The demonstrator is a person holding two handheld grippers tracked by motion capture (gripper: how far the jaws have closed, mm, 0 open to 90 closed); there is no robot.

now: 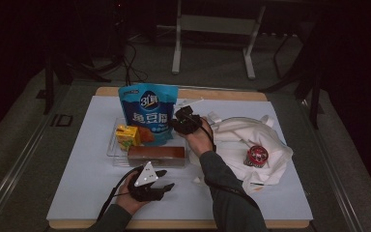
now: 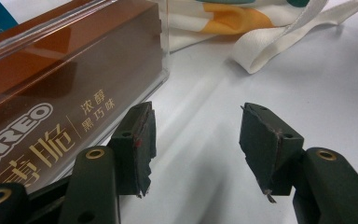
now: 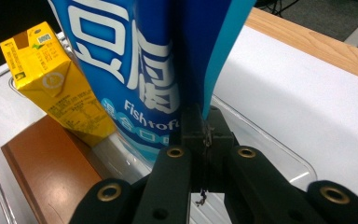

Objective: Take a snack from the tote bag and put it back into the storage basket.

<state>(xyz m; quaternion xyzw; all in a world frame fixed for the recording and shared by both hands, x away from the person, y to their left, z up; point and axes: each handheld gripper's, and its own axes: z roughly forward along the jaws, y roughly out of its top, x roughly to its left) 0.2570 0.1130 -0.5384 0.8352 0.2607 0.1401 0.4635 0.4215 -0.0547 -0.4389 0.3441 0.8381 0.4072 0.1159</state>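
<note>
The right gripper (image 3: 204, 140) has its jaws pinched on the side edge of the blue snack bag (image 3: 144, 60), which stands upright in the clear tray (image 1: 112, 145). Left of those jaws a yellow carton (image 3: 56, 79) leans against the bag, with the brown box (image 3: 51, 172) below it. To their right lies bare white table cover (image 3: 298, 107).

The left gripper (image 2: 193, 149) rests low near the table's front edge, its jaws wide apart with nothing between them, only open cover. The brown box sits just left of its left jaw; a white cloth bag (image 2: 270, 28) lies beyond.
</note>
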